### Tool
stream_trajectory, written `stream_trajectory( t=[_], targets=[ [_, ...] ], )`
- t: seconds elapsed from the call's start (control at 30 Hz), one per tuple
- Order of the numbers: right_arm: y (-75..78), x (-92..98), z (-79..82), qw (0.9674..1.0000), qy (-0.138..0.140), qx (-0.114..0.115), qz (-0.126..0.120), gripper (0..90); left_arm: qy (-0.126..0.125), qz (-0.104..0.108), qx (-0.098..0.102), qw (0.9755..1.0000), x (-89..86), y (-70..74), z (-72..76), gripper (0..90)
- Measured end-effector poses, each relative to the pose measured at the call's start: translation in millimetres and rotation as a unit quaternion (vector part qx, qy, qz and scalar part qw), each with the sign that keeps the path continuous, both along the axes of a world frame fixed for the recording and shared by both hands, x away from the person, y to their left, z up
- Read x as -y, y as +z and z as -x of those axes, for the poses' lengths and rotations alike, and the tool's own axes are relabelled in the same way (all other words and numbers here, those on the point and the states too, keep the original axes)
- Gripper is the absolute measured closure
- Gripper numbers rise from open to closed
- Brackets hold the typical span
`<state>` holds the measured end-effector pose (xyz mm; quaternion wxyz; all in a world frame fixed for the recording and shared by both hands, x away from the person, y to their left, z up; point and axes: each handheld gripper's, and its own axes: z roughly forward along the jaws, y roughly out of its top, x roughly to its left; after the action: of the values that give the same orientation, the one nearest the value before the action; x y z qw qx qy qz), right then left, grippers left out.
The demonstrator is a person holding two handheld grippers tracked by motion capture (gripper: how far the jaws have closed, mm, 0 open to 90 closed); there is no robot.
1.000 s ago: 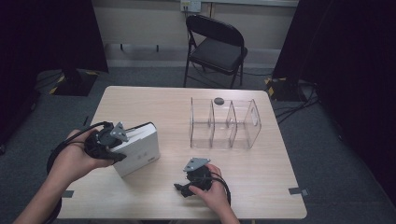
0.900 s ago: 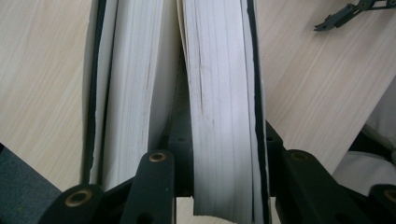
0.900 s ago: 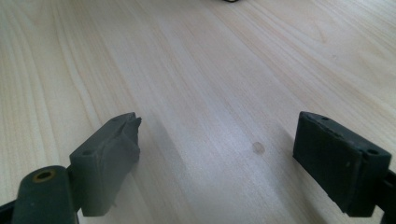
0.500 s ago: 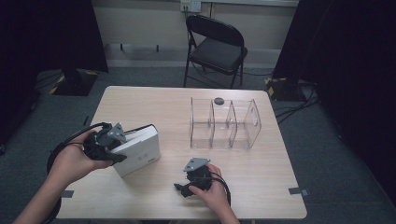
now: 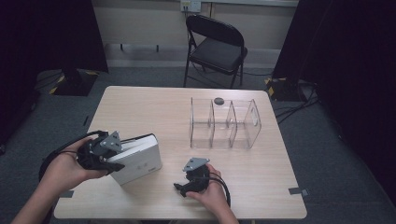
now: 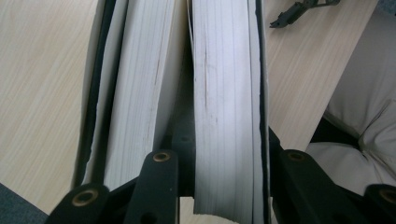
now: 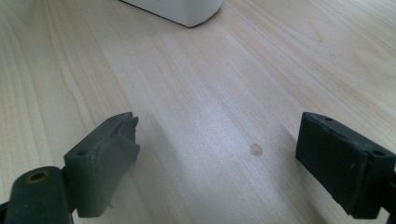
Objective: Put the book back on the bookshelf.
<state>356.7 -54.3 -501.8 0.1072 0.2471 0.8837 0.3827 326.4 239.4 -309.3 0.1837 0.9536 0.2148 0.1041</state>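
near the front left corner of the table [image 5: 140,100], the left gripper [image 5: 111,154] holds a thick white book [image 5: 140,161]. its jaws are closed on the book's left end; in the left gripper view one jaw stands between the pages [image 6: 219,93] and the other on the outside of the cover, so it seems to grip only one part of the book block, not the whole book. the book lies a little tilted, its far end toward the middle of the table.

the step in hand looks like to lift this book and bring it to the clear divider rack [image 5: 224,123], which stands toward the back right of the table. to do it well, i think the grip must stay firm and the book should be turned upright slowly, because the free half of the pages can fall open and hang. it is better to keep the spine low and to aim at one compartment from above.

the right gripper [image 5: 183,187] rests near the front edge, in the middle, with jaws wide and nothing between them; it could support the loose side of the book.

a small dark round thing [image 5: 218,100] lies behind the rack, near the back edge. a black folding chair [image 5: 217,46] stands beyond the table. between book and rack the table surface is free, only the rack's thin walls are hard to see
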Motion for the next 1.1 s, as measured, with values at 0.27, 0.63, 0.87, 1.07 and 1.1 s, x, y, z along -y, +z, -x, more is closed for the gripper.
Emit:
stream_trajectory(
  t=[0.27, 0.63, 0.87, 1.07, 1.1],
  targets=[
    [1.4, -0.1, -0.7, 0.9999, -0.008, -0.005, 0.003, 14.7, 0.003, 0.004, -0.005, 1.0, -1.7, 0.6, -3.1, 69.5],
    [12.5, -0.3, -4.1, 0.9996, 0.003, -0.023, 0.012, 17.9, 0.005, 0.027, -0.009, 0.9996, -7.4, -0.6, -4.4, 68.4],
    [31.8, -8.9, -5.5, 0.9987, 0.038, -0.029, 0.018, 18.2, 0.013, 0.044, -0.01, 0.9989, -10.4, -1.7, -3.9, 67.1],
    [50.0, -22.6, -13.8, 0.9963, 0.071, -0.033, 0.035, 18.2, 0.014, 0.042, -0.013, 0.9989, -10.7, -1.2, -4.1, 66.6],
    [50.0, -22.6, -13.8, 0.9963, 0.071, -0.033, 0.035, 18.2, 0.015, 0.041, -0.014, 0.999, -10.5, -1.2, -4.3, 66.6]
  ],
)
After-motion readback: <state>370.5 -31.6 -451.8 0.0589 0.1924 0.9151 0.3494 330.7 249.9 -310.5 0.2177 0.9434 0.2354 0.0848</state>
